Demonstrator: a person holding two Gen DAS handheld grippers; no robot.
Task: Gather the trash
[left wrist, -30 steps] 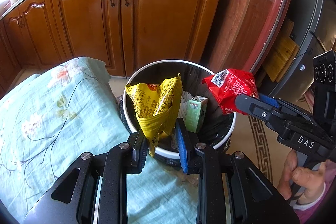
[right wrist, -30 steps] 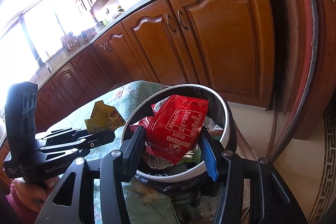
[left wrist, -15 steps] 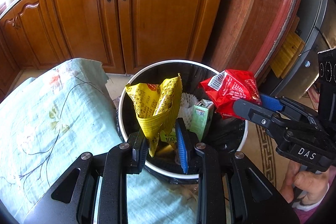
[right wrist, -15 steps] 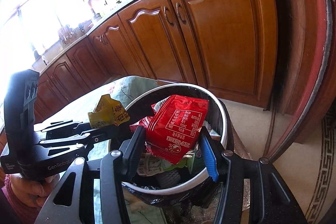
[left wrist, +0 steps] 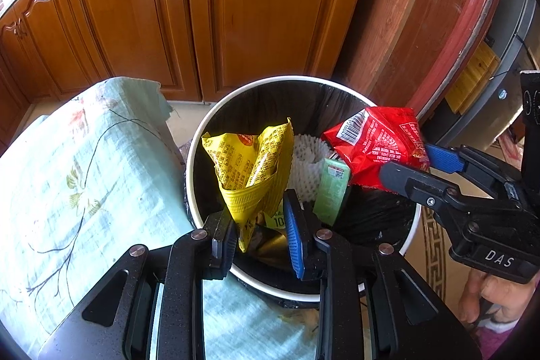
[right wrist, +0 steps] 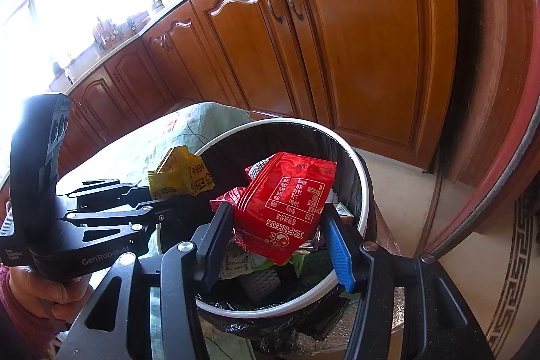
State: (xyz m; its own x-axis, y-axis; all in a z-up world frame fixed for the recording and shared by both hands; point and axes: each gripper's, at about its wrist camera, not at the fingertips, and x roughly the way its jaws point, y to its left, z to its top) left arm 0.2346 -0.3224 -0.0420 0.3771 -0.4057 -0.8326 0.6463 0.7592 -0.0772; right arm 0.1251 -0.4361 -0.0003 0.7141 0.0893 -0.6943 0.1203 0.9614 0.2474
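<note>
Both grippers are held over the bin (left wrist: 303, 80). On the left gripper (left wrist: 260, 225), the jaws are drawn narrow and the yellow wrapper (left wrist: 249, 164) is clamped by its lower tip, its body standing above the bin mouth. On the right gripper (right wrist: 276, 221), the jaws have just been opening; the red packet (right wrist: 287, 204) is still seated between them over the bin, and whether the pads (right wrist: 216, 225) still press on it cannot be told. The bin is lined with a black bag (right wrist: 236, 144) and is already loaded with a green carton (left wrist: 332, 188) and white foam netting (left wrist: 307, 164). A floral cloth (left wrist: 84, 174) is draped just beside the bin, and wooden cabinets (left wrist: 236, 5) stand behind it.
</note>
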